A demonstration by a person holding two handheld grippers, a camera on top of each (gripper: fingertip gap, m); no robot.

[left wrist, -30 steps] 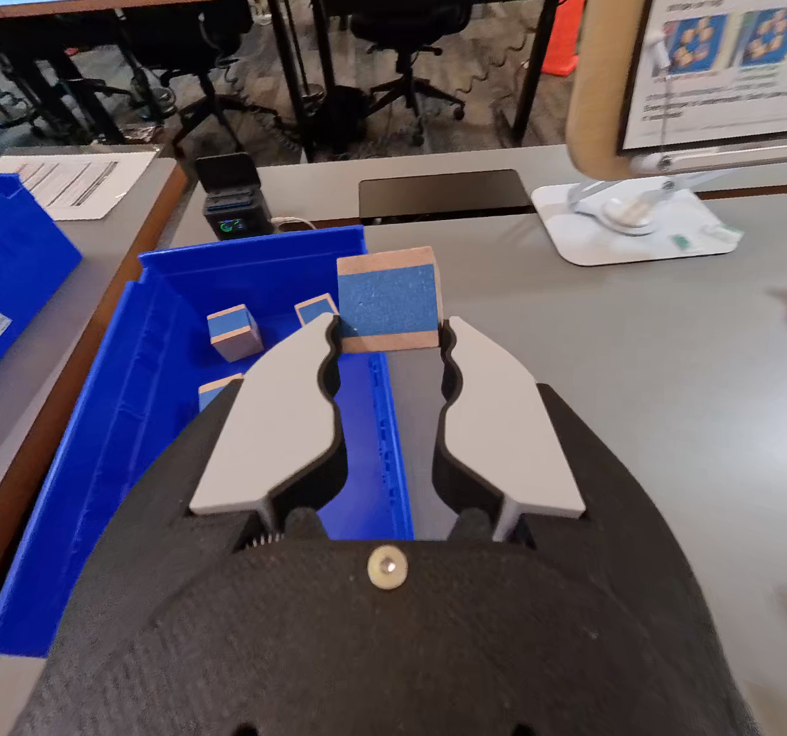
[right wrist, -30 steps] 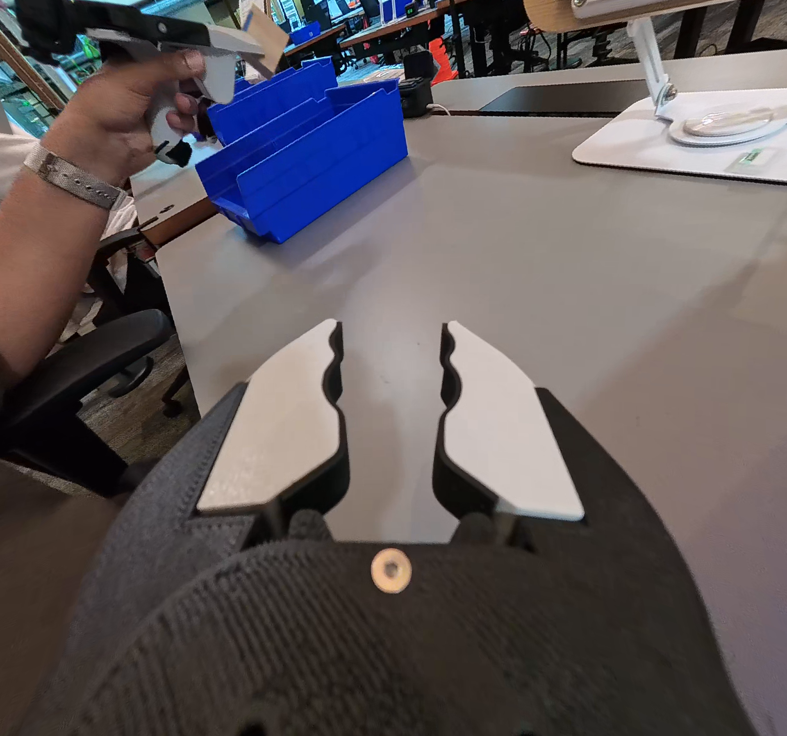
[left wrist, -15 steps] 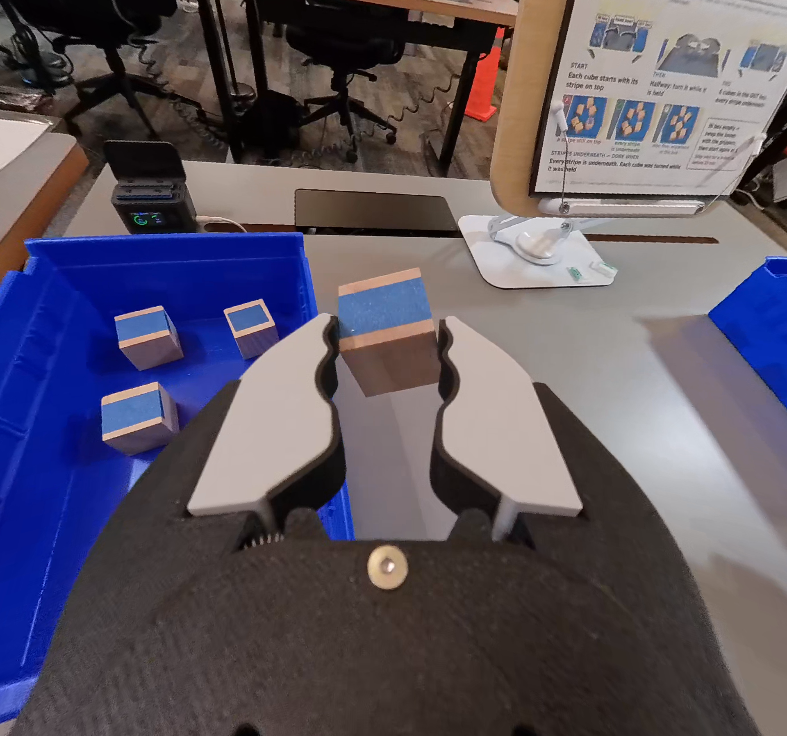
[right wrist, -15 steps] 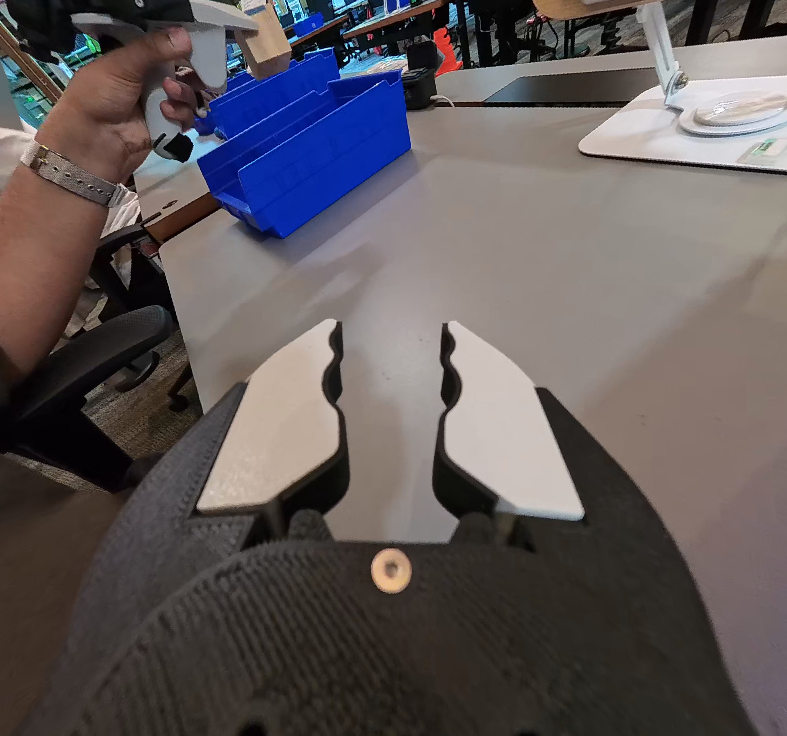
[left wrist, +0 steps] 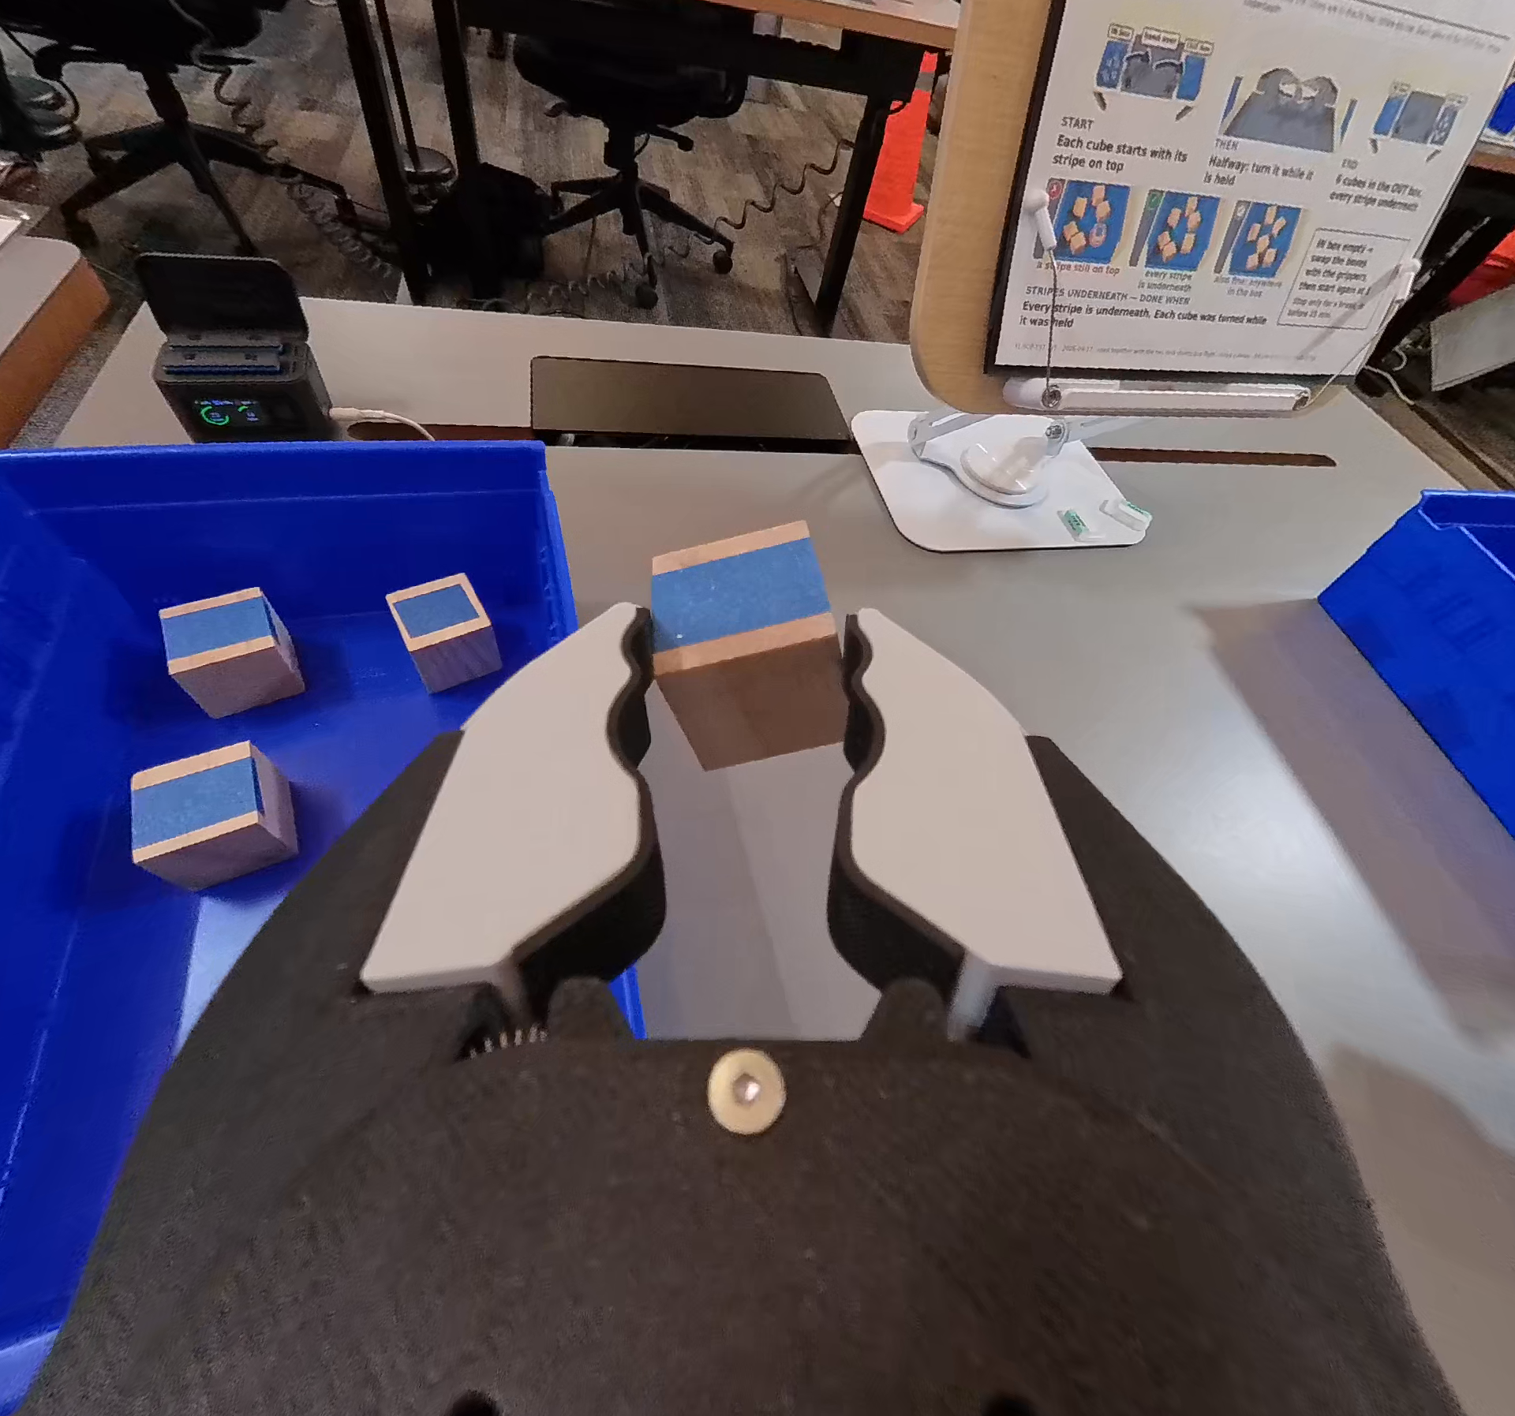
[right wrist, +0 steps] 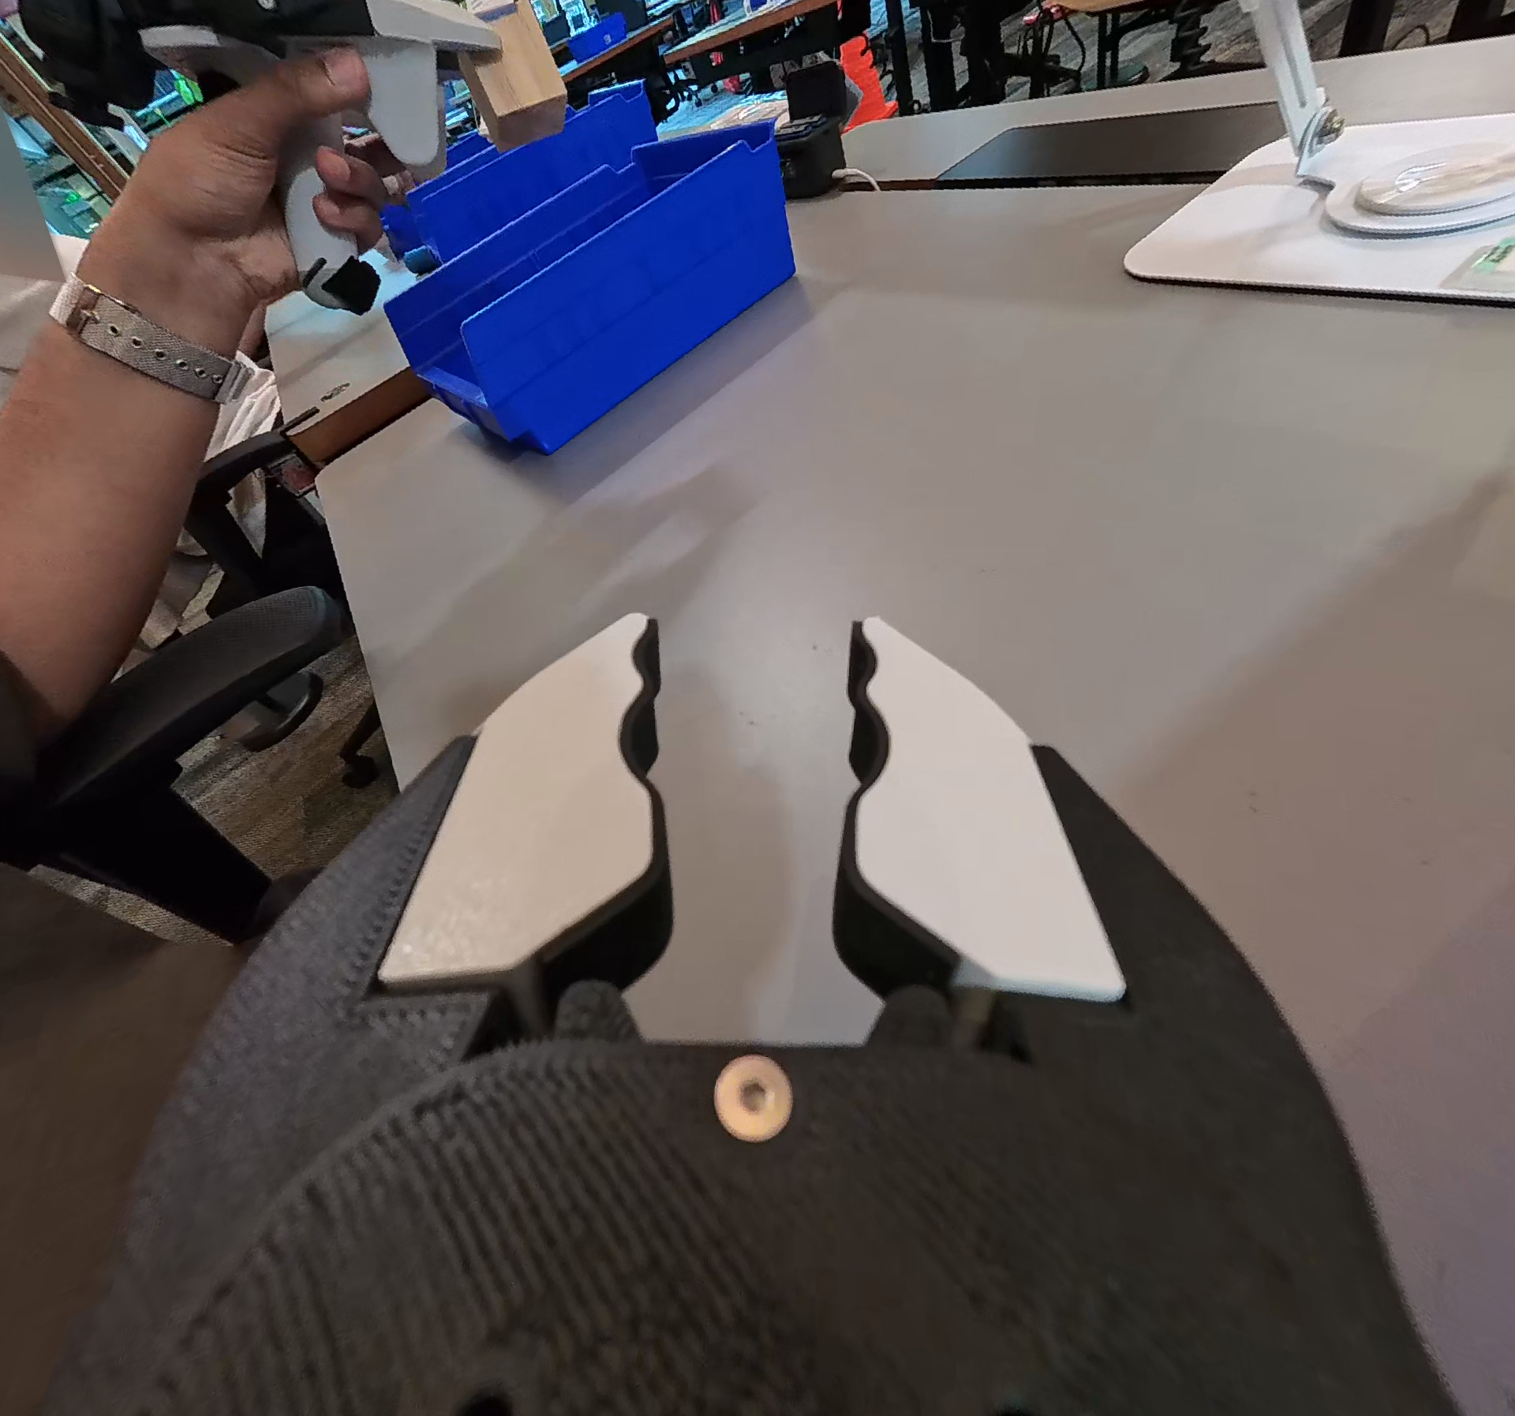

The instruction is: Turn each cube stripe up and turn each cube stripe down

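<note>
Above the grey table (left wrist: 1025, 680), just right of the blue bin's (left wrist: 541, 524) right wall, the left gripper (left wrist: 744, 643) clamps a wooden cube (left wrist: 742, 639) between its fingertips, clear of the surface. Cube sits tilted: its blue-striped face points up and toward the far side, plain brown face toward the camera. From the right wrist view the same left gripper (right wrist: 484, 65) is held high by a hand (right wrist: 221, 180) with a metal mesh watch strap (right wrist: 147, 340) on the wrist; cube (right wrist: 512, 78) shows there as pale wood hanging past the fingertips, above the bin (right wrist: 607, 311). Inside the bin, three more cubes rest on the floor, stripe up: far left cube (left wrist: 229, 651), far middle cube (left wrist: 443, 631), near left cube (left wrist: 205, 811), all apart from each other. Second blue bin (left wrist: 1435, 639) sits at the right edge of the table, contents not visible. Right gripper (right wrist: 752, 643) hovers low over bare table, jaws parted, nothing between them. At the back of the table: white stand base (left wrist: 1000, 475) carrying an instruction sheet (left wrist: 1230, 147) on a wooden board, a black flat pad (left wrist: 680, 401), and a small black device with green display (left wrist: 229, 360) behind the bin.
</note>
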